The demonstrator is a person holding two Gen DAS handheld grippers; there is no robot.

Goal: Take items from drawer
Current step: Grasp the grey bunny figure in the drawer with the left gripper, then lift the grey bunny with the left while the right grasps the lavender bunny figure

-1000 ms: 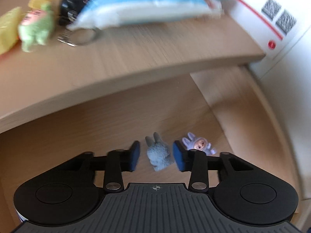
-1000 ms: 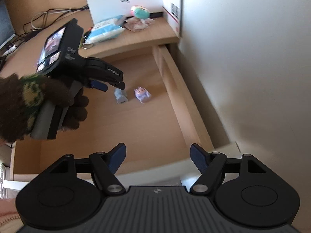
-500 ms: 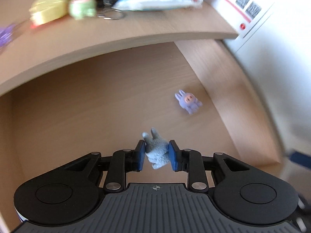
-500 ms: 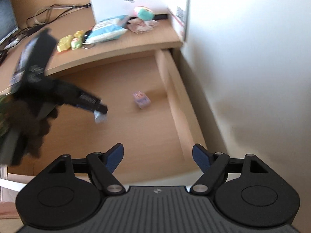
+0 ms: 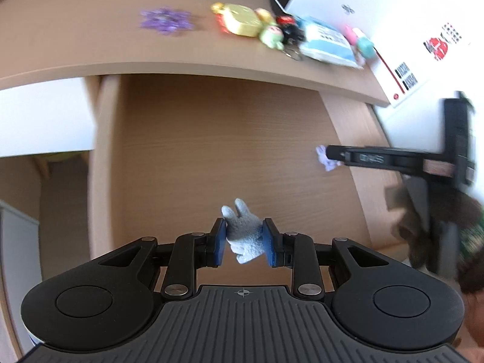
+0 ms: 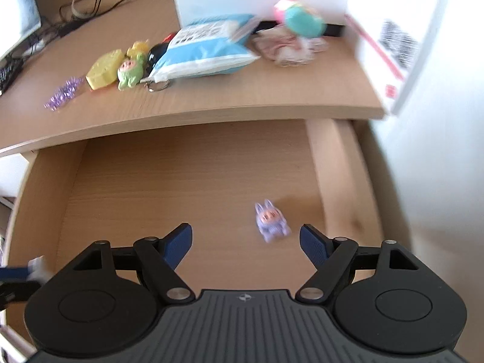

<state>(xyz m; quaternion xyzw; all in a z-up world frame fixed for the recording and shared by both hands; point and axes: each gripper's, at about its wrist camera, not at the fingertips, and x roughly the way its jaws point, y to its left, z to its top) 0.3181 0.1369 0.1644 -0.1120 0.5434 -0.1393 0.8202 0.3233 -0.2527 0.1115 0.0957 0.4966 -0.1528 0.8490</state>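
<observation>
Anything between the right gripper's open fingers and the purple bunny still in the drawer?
No. In the right wrist view, only bare drawer floor separates the open right gripper from the purple bunny.

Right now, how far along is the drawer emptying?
Done: several items sit on the desk top, including a blue packet and a yellow toy. In hand: the left gripper is shut on the grey plush bunny. Left: the purple bunny figure lies on the drawer floor, the open right gripper just short of it.
</observation>
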